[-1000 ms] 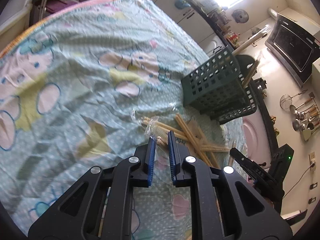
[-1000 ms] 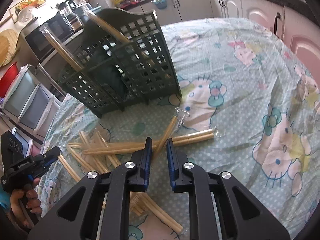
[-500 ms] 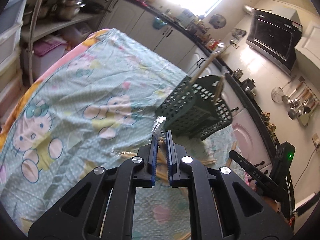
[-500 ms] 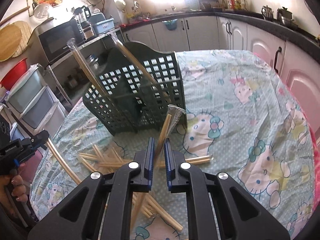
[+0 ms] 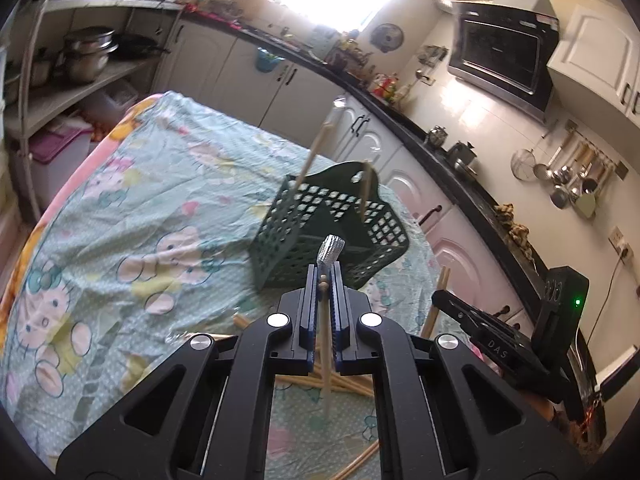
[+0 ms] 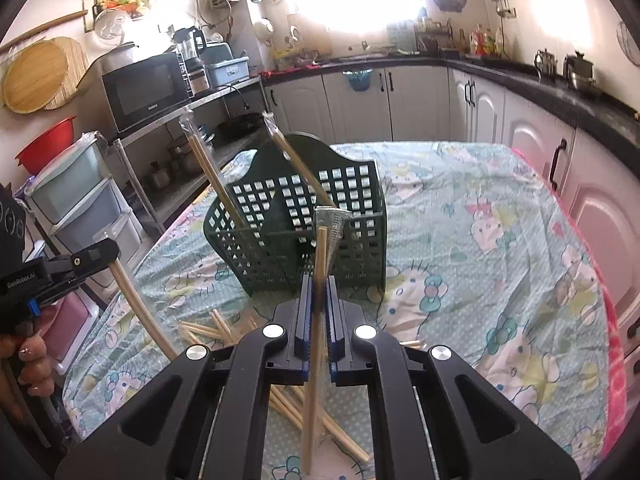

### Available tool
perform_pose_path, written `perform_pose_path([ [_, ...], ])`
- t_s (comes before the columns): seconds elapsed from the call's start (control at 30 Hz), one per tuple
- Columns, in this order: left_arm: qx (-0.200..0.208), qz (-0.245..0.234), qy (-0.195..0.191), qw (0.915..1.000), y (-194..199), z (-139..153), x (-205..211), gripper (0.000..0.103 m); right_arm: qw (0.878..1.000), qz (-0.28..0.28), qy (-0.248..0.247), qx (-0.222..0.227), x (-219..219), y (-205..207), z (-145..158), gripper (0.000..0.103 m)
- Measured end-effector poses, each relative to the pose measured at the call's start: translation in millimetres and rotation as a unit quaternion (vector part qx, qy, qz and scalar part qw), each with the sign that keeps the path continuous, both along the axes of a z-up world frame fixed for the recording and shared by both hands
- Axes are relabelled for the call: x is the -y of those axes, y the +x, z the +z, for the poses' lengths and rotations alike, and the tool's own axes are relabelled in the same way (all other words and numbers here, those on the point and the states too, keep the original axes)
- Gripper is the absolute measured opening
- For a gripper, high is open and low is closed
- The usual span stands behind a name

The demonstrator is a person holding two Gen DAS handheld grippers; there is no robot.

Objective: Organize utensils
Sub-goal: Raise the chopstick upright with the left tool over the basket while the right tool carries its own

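- Left-held chopstick pair (image 5: 325, 344), wrapped in clear plastic, is now clamped in the left gripper (image 5: 324, 280) and hangs clear of the worktop (image 5: 132, 208); a second ago it lay in the loose pile.
- Right-held chopstick pair (image 6: 316, 320), also wrapped, is likewise lifted, pinched by the right gripper (image 6: 318, 292), whose fingers are closing the last bit onto it.
- Both sets of fingers are narrow, each holding one pair, tips pointing up toward the green basket (image 6: 304, 236).
- The basket, just beyond both grippers, already has two wrapped pairs (image 6: 212, 176) standing in it.
- Loose chopsticks (image 6: 212, 328) remain on the cloth below.
- Meaning: both pickups look done; the likely next step is dropping each pair into the basket. Several pairs are still left to sort.
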State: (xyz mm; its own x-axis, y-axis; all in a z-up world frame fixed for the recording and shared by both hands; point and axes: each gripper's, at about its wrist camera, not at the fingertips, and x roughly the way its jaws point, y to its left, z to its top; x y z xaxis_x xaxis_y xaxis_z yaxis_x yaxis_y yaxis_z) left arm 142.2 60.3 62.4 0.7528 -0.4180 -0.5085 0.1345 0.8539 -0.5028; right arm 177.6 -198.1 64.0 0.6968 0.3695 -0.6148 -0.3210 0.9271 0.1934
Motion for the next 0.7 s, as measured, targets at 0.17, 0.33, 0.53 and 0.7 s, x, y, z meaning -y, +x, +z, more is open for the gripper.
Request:
perform_pose_path([
  [0.17, 0.014, -0.020, 0.010, 0.9997, 3.2, 12.9, 15.5, 0.003, 1.000, 0.000, -0.004, 0.017, 0.1, -3.8, 9.2, 0.006],
  [0.33, 0.026, -0.035, 0.019, 0.9988, 6.5, 23.8, 28.4, 0.003, 1.000, -0.001, -0.006, 0.029, 3.3, -6.4, 16.4, 0.006],
  [0.53, 0.048, -0.051, 0.034, 0.9970, 11.5, 42.4, 43.3, 0.003, 0.999, -0.003, -0.008, 0.049, 7.1, -8.9, 28.6, 0.006],
  [0.7, 0.070, -0.062, 0.050, 0.9944, 18.1, 61.6, 54.2, 0.003, 0.997, -0.006, -0.013, 0.074, 8.7, -10.1, 43.6, 0.006],
])
